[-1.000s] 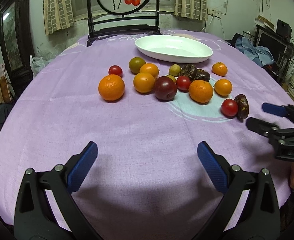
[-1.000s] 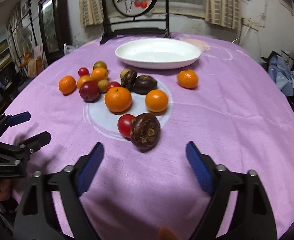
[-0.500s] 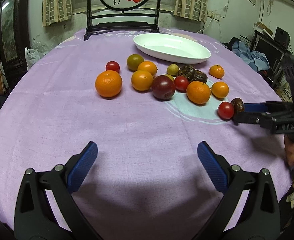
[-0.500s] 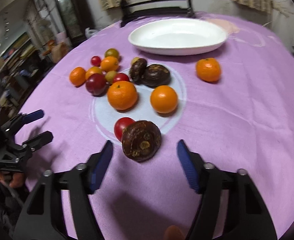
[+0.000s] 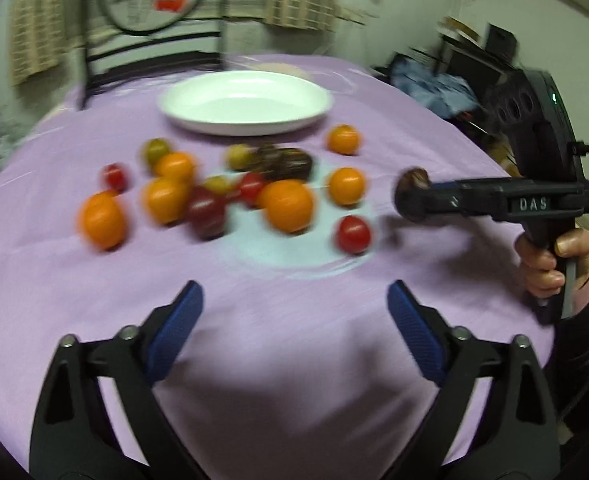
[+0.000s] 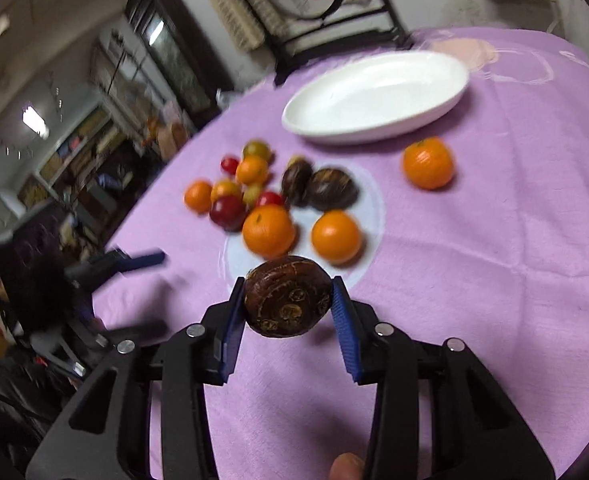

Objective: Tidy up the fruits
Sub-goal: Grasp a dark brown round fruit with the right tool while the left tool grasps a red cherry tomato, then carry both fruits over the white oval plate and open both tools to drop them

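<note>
My right gripper (image 6: 287, 280) has its jaws closing, with both blue pads pressing on a dark brown wrinkled fruit (image 6: 288, 306) held just above the purple cloth. The left wrist view shows that fruit (image 5: 412, 182) at the tip of the right gripper (image 5: 408, 202), off the table. My left gripper (image 5: 293, 291) hovers over bare cloth near the front edge; its jaws are closing with nothing between them. Several oranges, such as one large one (image 5: 288, 206), small red tomatoes (image 5: 352, 234), a plum and two more dark fruits (image 6: 320, 188) lie clustered mid-table. An empty white oval plate (image 5: 174, 110) sits behind them.
A lone orange (image 6: 428, 162) lies to the right of the cluster, near the plate (image 6: 374, 132). A black chair (image 5: 150, 60) stands behind the round table. A person's hand (image 5: 554, 264) grips the right tool's handle. Furniture and clutter ring the table.
My right gripper has shut on the dark brown fruit and lifted it off the cloth, leaving the red tomato behind. My left gripper has swung across the table and its jaws have narrowed slightly.
</note>
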`<control>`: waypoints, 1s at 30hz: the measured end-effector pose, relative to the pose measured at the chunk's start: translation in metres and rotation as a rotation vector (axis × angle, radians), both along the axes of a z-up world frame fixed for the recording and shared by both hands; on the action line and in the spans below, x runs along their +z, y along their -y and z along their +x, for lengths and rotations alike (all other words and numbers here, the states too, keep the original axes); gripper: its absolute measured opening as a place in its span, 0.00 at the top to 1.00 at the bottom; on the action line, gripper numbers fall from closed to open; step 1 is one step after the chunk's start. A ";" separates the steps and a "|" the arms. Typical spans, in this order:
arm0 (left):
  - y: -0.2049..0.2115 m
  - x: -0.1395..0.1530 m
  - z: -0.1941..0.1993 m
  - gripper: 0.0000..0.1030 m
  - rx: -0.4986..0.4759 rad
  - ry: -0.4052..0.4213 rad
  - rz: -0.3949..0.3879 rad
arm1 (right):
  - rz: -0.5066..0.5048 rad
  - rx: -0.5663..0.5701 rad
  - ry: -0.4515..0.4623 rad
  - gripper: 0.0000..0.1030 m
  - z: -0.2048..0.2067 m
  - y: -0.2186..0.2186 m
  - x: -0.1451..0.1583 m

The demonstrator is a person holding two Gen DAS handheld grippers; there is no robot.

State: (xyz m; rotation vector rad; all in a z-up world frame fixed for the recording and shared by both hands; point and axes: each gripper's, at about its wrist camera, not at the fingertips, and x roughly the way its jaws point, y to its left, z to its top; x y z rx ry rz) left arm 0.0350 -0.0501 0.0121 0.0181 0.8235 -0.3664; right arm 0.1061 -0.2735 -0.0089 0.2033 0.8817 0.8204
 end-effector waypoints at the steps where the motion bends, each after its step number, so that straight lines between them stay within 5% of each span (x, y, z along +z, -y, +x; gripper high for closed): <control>1: 0.011 -0.002 0.008 0.24 -0.023 -0.015 0.015 | 0.009 -0.024 -0.002 0.59 0.000 0.005 0.000; 5: 0.040 -0.015 0.031 0.48 -0.067 -0.099 0.044 | 0.023 -0.053 -0.005 0.59 -0.002 0.012 -0.002; 12: 0.066 -0.015 0.053 0.49 -0.060 -0.099 0.087 | 0.035 -0.036 0.008 0.59 -0.006 0.014 0.001; 14: 0.075 -0.015 0.058 0.61 -0.064 -0.094 0.109 | 0.036 -0.036 0.008 0.59 -0.006 0.015 0.000; 18: 0.078 -0.021 0.059 0.69 -0.055 -0.090 0.158 | 0.039 -0.043 -0.006 0.59 -0.005 0.019 -0.002; 24: 0.060 -0.009 0.048 0.69 -0.082 -0.074 0.082 | 0.033 -0.047 0.006 0.59 -0.004 0.018 -0.002; 30: 0.015 0.039 0.075 0.69 -0.010 0.055 -0.016 | 0.038 -0.081 0.048 0.59 0.025 -0.008 0.019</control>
